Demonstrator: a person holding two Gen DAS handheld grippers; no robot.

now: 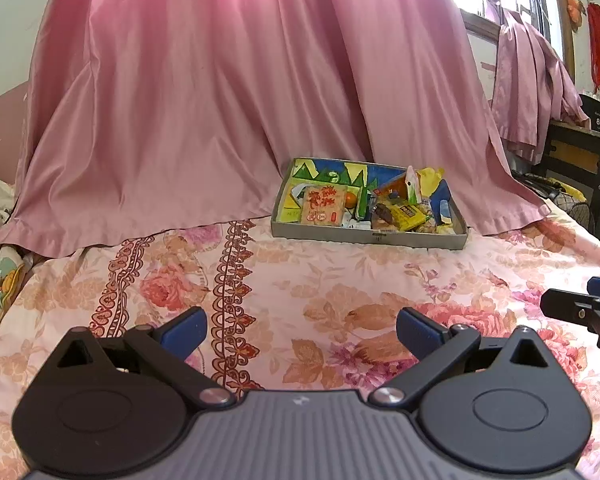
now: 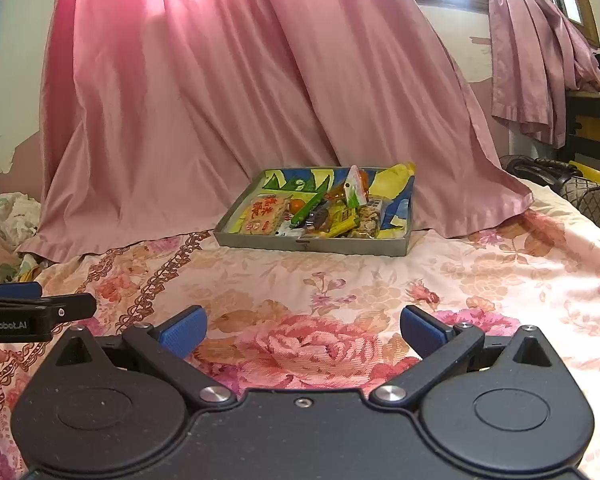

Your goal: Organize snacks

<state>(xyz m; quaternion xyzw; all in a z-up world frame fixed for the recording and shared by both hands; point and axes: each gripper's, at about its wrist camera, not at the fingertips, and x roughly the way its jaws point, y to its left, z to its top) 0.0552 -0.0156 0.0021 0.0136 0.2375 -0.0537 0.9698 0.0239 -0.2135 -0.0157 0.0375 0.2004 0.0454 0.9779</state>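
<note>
two grippers wait wide apart and hold nothing: the left gripper (image 1: 302, 330) and the right gripper (image 2: 303, 330). the snack tray (image 1: 364, 236) sits far ahead by the bed's back edge, its long side across, a bit nearer the right one.

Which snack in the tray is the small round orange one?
The little orange ball in the tray, just right of the flat red-lettered packet. Everything else there is a wrapped packet.

A floral bedspread (image 1: 340, 280) carries a shallow snack tray (image 1: 364, 236), with the pink curtain's (image 1: 204, 140) hem draped behind.
</note>
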